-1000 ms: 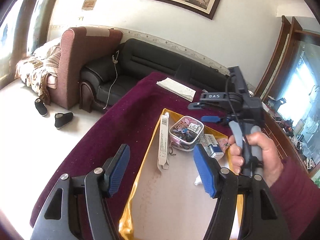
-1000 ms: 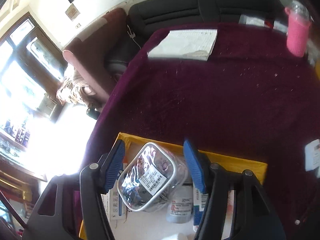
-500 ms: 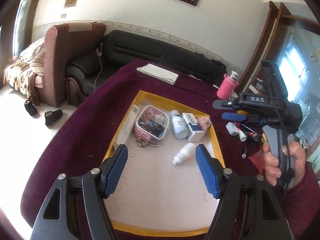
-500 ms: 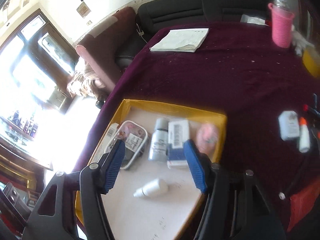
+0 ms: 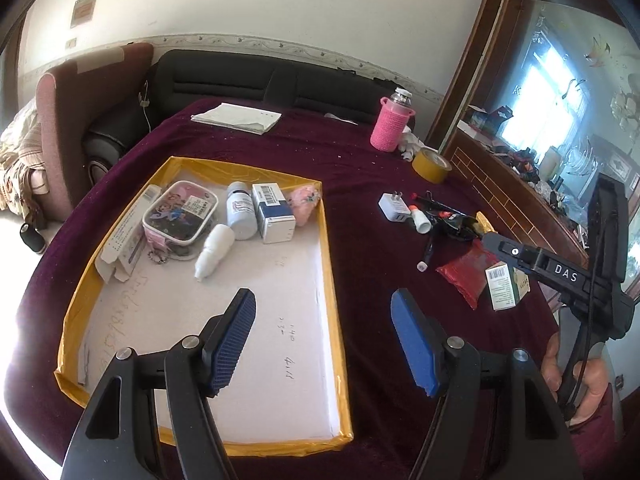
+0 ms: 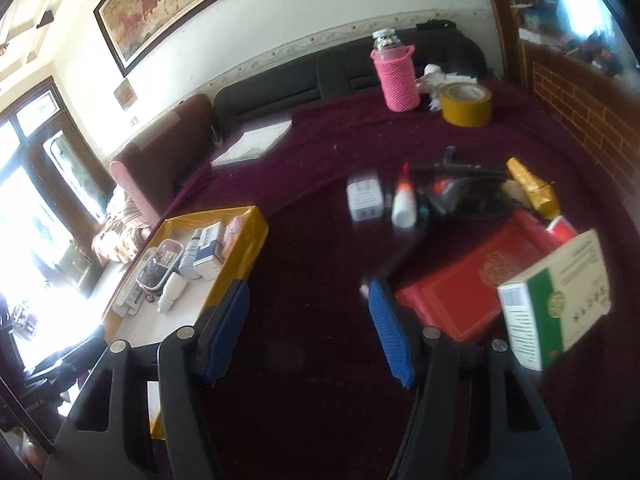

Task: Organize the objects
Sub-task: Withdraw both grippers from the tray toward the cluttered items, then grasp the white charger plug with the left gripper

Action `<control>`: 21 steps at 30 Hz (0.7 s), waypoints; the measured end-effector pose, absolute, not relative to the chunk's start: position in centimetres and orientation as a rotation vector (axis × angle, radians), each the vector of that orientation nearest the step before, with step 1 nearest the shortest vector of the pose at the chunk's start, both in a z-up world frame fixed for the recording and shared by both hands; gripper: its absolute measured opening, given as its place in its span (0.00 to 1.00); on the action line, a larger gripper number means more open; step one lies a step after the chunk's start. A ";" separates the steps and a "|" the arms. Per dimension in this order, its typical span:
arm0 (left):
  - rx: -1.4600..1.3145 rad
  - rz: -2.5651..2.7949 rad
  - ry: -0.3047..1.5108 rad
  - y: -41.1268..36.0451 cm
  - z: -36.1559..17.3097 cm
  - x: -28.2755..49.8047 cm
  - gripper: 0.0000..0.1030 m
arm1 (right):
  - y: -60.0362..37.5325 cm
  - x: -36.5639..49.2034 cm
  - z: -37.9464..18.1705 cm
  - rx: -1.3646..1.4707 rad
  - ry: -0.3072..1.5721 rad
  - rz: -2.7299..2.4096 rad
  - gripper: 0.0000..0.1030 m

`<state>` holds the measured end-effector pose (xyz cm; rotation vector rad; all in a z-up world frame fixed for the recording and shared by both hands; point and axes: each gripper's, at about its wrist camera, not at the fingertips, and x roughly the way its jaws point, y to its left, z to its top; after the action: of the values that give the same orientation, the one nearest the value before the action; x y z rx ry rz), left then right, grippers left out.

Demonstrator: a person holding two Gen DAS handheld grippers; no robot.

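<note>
A yellow-rimmed white tray (image 5: 330, 276) lies on the maroon tablecloth and holds a clear pencil case (image 5: 180, 213), a white bottle (image 5: 240, 210), a blue-white box (image 5: 274, 212), a small dropper bottle (image 5: 214, 251) and a long box (image 5: 128, 236). My left gripper (image 5: 326, 334) is open and empty over the tray's near right part. My right gripper (image 6: 310, 334) is open and empty over bare cloth, between the tray (image 6: 248, 236) and a loose pile: white charger (image 6: 363, 199), red packet (image 6: 468, 292), green-white box (image 6: 556, 300).
A pink-sleeved bottle (image 5: 390, 126), a roll of yellow tape (image 5: 431, 165) and a folded paper (image 5: 236, 117) sit at the table's far side. A gold packet (image 6: 532, 188) and black cables (image 6: 464, 192) lie in the pile. Sofas stand behind the table.
Both grippers pulled back and swung right. The right gripper left the pencil case in the tray and now faces the loose pile. The dropper bottle now lies in the tray.
</note>
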<state>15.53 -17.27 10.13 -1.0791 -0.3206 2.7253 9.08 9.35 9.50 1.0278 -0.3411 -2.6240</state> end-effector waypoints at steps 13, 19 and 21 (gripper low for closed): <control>-1.065 2.828 -0.319 -12.7 9.7 15.0 0.62 | 18.0 12.5 11.3 0.871 -0.414 -2.857 0.69; -1.078 2.808 -0.243 -11.4 8.9 15.0 0.62 | 21.0 11.8 9.5 0.936 -0.584 -2.843 0.69; -1.102 2.753 -0.256 -11.2 8.7 14.6 0.62 | 22.0 11.7 9.4 0.923 -0.638 -2.852 0.69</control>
<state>14.56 -11.17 8.72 -1.1016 -0.2556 2.7532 11.73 21.97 9.38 0.9228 -0.6384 -2.8518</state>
